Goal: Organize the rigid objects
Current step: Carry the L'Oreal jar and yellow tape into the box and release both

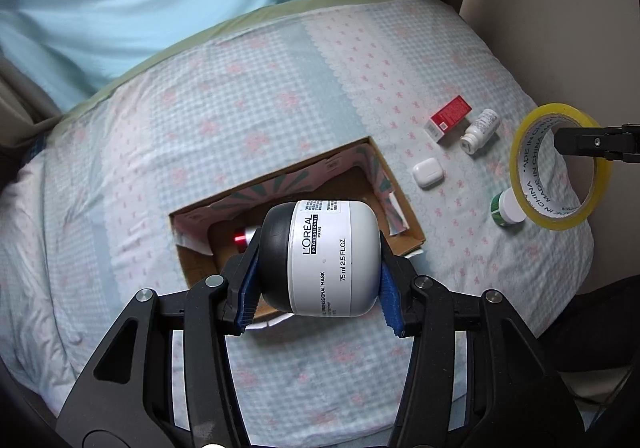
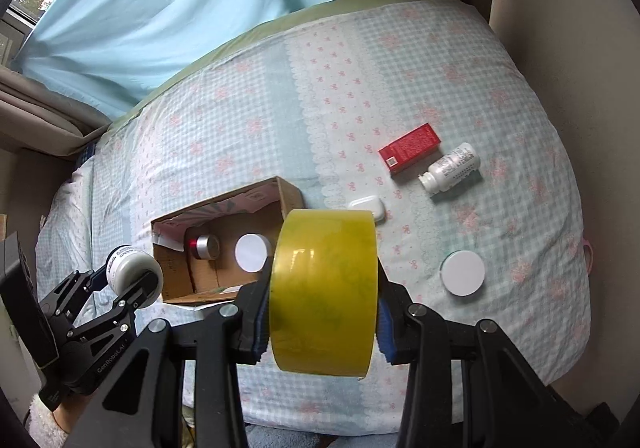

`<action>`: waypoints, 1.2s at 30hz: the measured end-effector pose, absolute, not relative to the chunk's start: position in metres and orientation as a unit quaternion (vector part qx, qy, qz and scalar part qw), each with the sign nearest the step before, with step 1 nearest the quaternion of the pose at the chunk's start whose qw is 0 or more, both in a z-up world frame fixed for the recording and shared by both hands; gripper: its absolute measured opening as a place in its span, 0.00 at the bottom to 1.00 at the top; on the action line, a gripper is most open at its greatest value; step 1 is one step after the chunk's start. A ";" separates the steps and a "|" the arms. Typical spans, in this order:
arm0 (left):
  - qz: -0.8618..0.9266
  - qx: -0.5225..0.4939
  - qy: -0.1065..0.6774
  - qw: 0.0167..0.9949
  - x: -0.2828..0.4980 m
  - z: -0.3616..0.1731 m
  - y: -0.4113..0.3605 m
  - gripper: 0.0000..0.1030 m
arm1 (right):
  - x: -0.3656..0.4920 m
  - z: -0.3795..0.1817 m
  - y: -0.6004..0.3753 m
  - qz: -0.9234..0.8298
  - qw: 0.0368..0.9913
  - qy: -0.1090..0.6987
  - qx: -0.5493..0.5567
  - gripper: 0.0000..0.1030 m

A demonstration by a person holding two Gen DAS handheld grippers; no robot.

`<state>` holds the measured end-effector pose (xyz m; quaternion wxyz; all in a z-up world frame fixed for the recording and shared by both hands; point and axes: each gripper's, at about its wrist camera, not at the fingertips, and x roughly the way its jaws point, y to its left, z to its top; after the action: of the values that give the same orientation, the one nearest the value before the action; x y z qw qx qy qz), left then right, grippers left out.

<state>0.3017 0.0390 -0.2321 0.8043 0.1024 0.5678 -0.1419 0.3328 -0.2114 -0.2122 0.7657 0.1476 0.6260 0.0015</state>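
Observation:
My left gripper (image 1: 320, 268) is shut on a white L'Oreal jar (image 1: 334, 260) with a black lid, held above an open cardboard box (image 1: 396, 184) on the bed. The box (image 2: 290, 194) holds a small silver jar with a red band (image 2: 205, 246) and a white-lidded jar (image 2: 251, 253). My right gripper (image 2: 322, 304) is shut on a yellow tape roll (image 2: 324, 296), held above the bed right of the box. The roll also shows in the left wrist view (image 1: 560, 168). The left gripper with its jar (image 2: 134, 272) shows in the right wrist view.
On the checked bedsheet lie a red carton (image 2: 410, 147), a white pill bottle (image 2: 450, 167), a white earbud case (image 2: 368, 207) and a white-lidded green jar (image 2: 464, 273). Blue curtain and brown drapes hang behind. A beige wall stands at the right.

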 end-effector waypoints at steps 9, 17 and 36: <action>-0.129 0.103 0.587 0.792 0.302 -0.256 0.132 0.44 | 0.338 -0.227 -0.122 0.030 0.756 0.627 0.185 0.37; -0.117 0.093 0.595 0.790 0.313 -0.287 0.162 0.44 | 0.363 -0.263 -0.057 0.045 0.737 0.649 0.184 0.37; -0.086 0.081 0.668 0.735 0.349 -0.413 0.155 0.44 | 0.419 -0.378 0.023 0.115 0.690 0.710 0.079 0.38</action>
<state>0.3490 0.1547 -0.4127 0.7346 0.0814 0.6680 -0.0863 0.4190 0.0230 -0.3779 0.6900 0.0791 0.7102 0.1151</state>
